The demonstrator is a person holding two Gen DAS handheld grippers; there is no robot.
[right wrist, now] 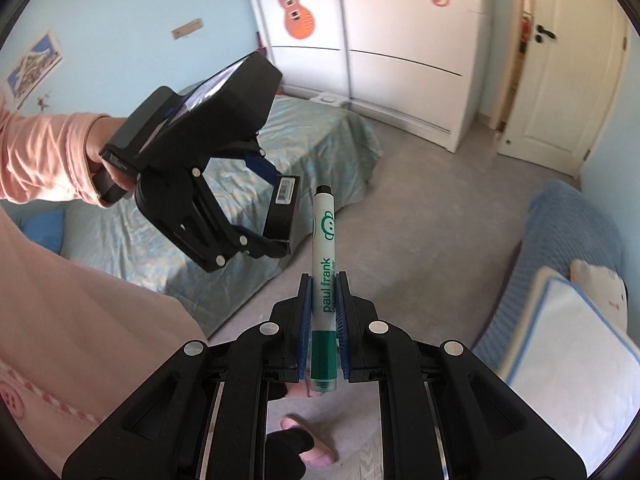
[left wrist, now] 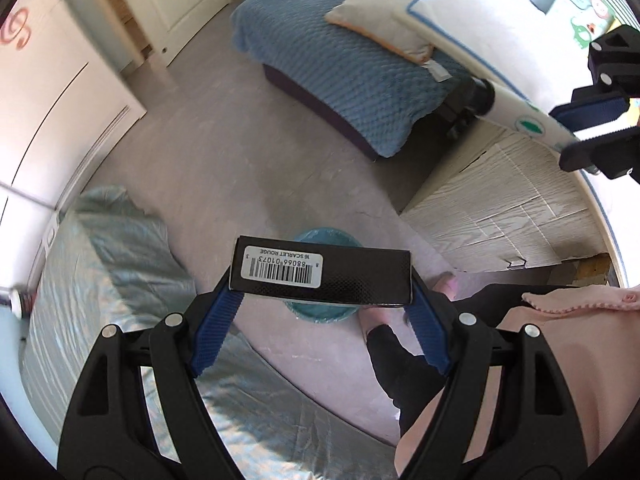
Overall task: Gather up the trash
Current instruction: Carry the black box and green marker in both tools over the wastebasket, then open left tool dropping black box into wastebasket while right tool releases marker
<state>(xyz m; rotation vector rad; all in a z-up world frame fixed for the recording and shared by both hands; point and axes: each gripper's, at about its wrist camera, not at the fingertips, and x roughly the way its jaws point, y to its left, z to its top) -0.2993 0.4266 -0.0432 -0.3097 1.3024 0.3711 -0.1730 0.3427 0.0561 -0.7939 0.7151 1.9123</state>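
Note:
My left gripper [left wrist: 322,286] is shut on a flat black box [left wrist: 320,276] with a white barcode label, held by its two ends. It hangs over a round teal bin [left wrist: 322,314] on the grey floor, mostly hidden behind the box. My right gripper [right wrist: 325,280] is shut on a white marker pen [right wrist: 325,256] with a green end and a black tip, pointing forward along the fingers. In the left wrist view the right gripper [left wrist: 568,136] with the marker pen [left wrist: 520,114] is at the upper right. The right wrist view shows the left gripper [right wrist: 280,216] and the black box [right wrist: 285,210] at centre left.
A bed with a pale green cover [left wrist: 112,264] lies to the left of the bin. A low bed under a blue blanket [left wrist: 344,68], with pillows [left wrist: 384,24], stands across the floor. A light rug [left wrist: 504,200] is on the right. The person's slippered foot [left wrist: 446,284] is beside the bin. White wardrobes [right wrist: 400,48] line the wall.

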